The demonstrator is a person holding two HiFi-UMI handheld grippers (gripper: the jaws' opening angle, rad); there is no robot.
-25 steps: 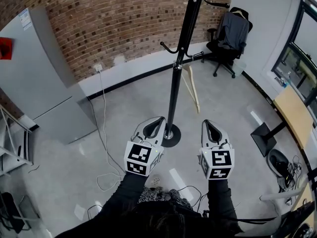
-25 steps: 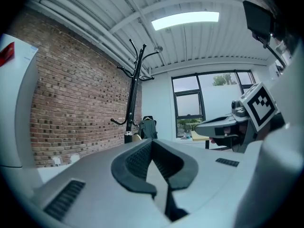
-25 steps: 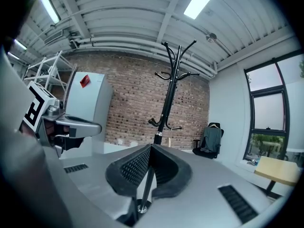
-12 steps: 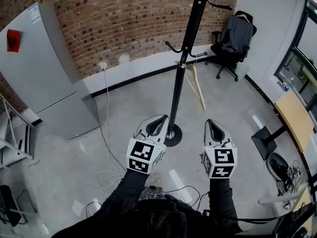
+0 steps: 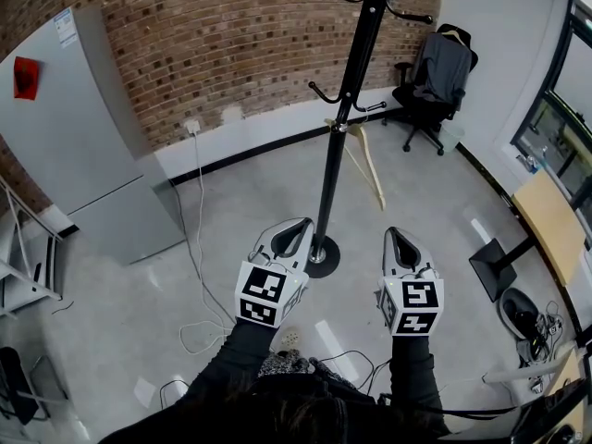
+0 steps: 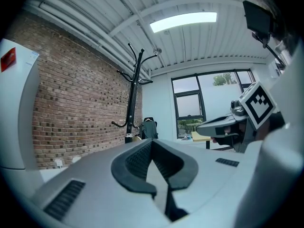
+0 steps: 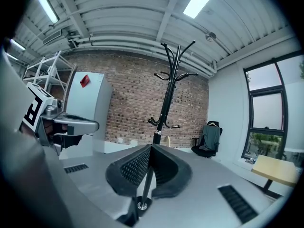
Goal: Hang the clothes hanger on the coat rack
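The black coat rack stands on its round base just ahead of my two grippers. A pale wooden clothes hanger hangs from one of the rack's lower hooks, on its right side. My left gripper is shut and holds nothing, its tip close to the pole's foot on the left. To the right of the base, my right gripper is also shut and empty. In the left gripper view the rack rises beyond the closed jaws. The right gripper view shows the rack straight ahead, with the hanger low beside the pole.
A grey cabinet stands against the brick wall at the left, with metal shelving beside it. White cables trail over the floor. An office chair draped with a dark garment is at the back right, a wooden table at the right edge.
The head view has shifted a little, so the rack and wall sit slightly lower and further right in the picture. Both grippers stay shut and in the same place.
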